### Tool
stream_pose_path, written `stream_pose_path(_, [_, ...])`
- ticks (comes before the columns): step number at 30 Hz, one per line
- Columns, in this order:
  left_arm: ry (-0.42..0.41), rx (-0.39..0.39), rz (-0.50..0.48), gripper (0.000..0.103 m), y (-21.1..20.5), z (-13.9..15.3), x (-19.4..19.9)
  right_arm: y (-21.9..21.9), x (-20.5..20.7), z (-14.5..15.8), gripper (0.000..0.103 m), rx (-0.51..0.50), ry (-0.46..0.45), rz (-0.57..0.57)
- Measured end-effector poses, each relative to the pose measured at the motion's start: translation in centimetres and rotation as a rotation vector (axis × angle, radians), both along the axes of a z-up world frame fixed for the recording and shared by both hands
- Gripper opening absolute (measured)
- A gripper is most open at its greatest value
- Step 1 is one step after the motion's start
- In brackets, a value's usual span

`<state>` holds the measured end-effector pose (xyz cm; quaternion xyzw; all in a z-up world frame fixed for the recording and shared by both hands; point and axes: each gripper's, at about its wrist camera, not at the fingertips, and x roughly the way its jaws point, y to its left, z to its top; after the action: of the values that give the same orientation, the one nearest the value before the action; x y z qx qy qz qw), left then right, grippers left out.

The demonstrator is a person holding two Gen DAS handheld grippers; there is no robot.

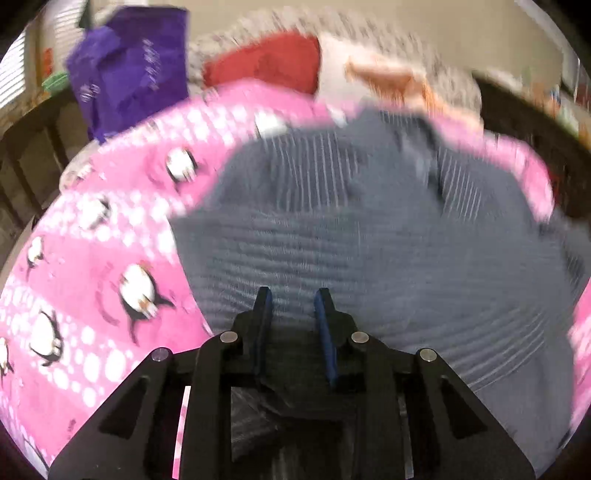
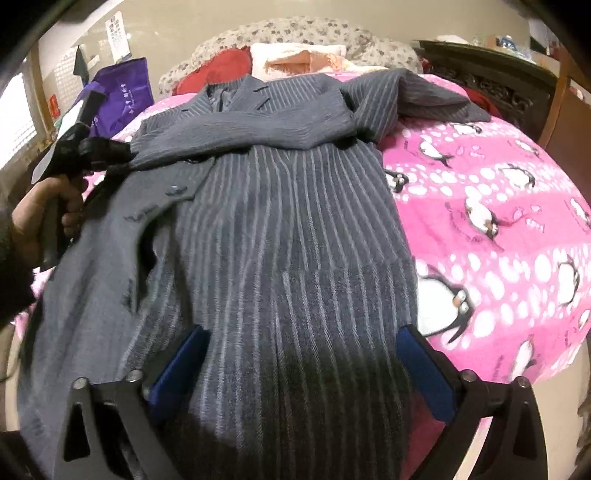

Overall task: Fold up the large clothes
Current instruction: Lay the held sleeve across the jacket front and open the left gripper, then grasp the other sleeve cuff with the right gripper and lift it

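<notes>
A large grey pinstriped coat (image 2: 288, 221) lies spread on a pink penguin-print blanket (image 2: 498, 206), one sleeve folded across its chest. My right gripper (image 2: 301, 339) is open wide, low over the coat's lower part, with its blue pads on either side of the cloth. My left gripper (image 1: 293, 295) hovers over the coat (image 1: 369, 240) with its jaws partly open, nothing between them; this view is blurred. In the right wrist view the left gripper (image 2: 122, 155) is at the coat's left edge, by the folded sleeve's end; whether it touches the cloth I cannot tell.
Red (image 2: 225, 66) and peach (image 2: 306, 59) pillows and a floral cover (image 2: 295, 29) lie at the bed's head. A purple bag (image 2: 125, 88) stands at the left. Dark carved wooden furniture (image 2: 498, 85) stands at the right.
</notes>
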<state>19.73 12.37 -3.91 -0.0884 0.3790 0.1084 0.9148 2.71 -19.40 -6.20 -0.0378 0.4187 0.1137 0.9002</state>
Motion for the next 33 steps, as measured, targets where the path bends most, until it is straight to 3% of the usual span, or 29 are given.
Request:
stream_pose_path(3, [-0.073,-0.030,0.042,0.024,0.6,2.3,0.5,-0.2,1.4,4.6,0.098,-0.019,-0.124,-0.007])
stream_pose_path(7, [-0.002,-0.069,0.055,0.024,1.2,-0.1,2.6,1.8,9.3,7.6,0.098,-0.015,-0.113,0.043])
stream_pose_path(9, [0.060,-0.116,0.061,0.025,1.2,-2.4,3.8,3.5,13.5,7.5,0.098,0.020,-0.109,0.076])
stream_pose_path(12, [0.005,-0.111,0.059,0.026,1.1,-3.1,2.8,5.6,18.9,5.8,0.091,0.073,-0.074,0.118])
stream_pose_path(13, [0.005,-0.124,0.058,0.026,1.3,-3.2,2.8,5.9,20.2,5.0,0.083,0.077,-0.054,0.125])
stream_pose_path(15, [-0.003,-0.145,0.059,0.026,1.5,-3.3,2.4,5.7,22.8,3.2,0.082,0.065,-0.029,0.095])
stream_pose_path(17, [-0.008,-0.150,0.059,0.026,1.7,-3.4,2.3,4.5,25.5,0.7,0.082,0.065,0.065,0.052])
stream_pose_path(21, [0.006,-0.122,0.066,0.026,1.6,-3.2,2.7,4.6,25.7,0.1,0.082,0.011,0.045,0.111])
stream_pose_path(23, [0.009,-0.108,0.067,0.026,1.4,-2.9,3.0,4.1,25.4,1.5,0.081,0.051,0.051,0.123])
stream_pose_path(27, [0.027,-0.080,0.046,0.027,1.7,-0.9,1.0,-1.7,24.7,7.9,0.084,0.141,-0.115,0.073])
stream_pose_path(29, [0.012,-0.077,0.065,0.027,2.4,0.3,-1.5,-6.3,26.3,9.6,0.084,0.144,-0.122,-0.006])
stream_pose_path(31, [0.005,-0.061,0.085,0.040,2.9,0.7,-3.8,-12.5,29.1,10.2,0.085,0.133,-0.097,-0.175])
stream_pose_path(32, [0.009,-0.041,0.112,0.059,3.1,0.6,-5.5,-15.9,30.4,10.0,0.085,0.175,-0.059,-0.256])
stream_pose_path(33, [0.005,-0.027,0.127,0.066,3.2,0.3,-6.6,-20.2,32.0,9.1,0.085,0.306,0.017,-0.340])
